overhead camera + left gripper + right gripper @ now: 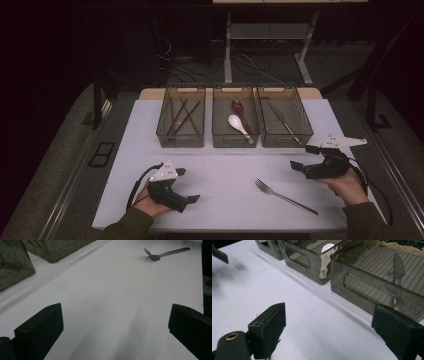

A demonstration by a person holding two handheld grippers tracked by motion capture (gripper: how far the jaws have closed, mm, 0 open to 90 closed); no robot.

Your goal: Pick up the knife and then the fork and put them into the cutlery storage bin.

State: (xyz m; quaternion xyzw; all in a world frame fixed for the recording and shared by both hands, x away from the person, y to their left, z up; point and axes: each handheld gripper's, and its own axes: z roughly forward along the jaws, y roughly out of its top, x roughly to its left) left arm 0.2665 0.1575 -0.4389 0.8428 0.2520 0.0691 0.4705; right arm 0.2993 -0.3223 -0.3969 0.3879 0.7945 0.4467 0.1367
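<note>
- Scene: three smoked-plastic bins stand in a row at the far side of the white bench (225,165); the left bin (181,123) holds chopsticks (182,117), the middle bin (235,123) holds a white spoon (238,125) and a dark red spoon (240,109), and the right bin (284,122) holds a long slim metal utensil, seemingly a knife (398,268)
- Object in hand: a metal fork (285,196) lies loose on the bench, well short of the bins, tines toward the middle and handle toward the near right edge; the left gripper view shows it far off at upper right (160,255)
- Right hand-held gripper (299,158): jaws wide apart and empty, held just above the bench near the right bin, beside and beyond the fork, not touching it
- Left hand-held gripper (187,186): jaws spread with nothing between them, low over the near left of the bench, well apart from the fork
- Judged step: the fork is likely to be picked up by the right hand-held gripper and sorted into a bin, probably the right one with the metal utensil
- Technique: turn the jaws across the handle, not along it; lower until both pads straddle the shaft near its middle; close firmly, since a thin flat handle on a smooth bench can slide or tip
- Risk: a grip at the handle's tip would let the tines droop and catch the bin rim
</note>
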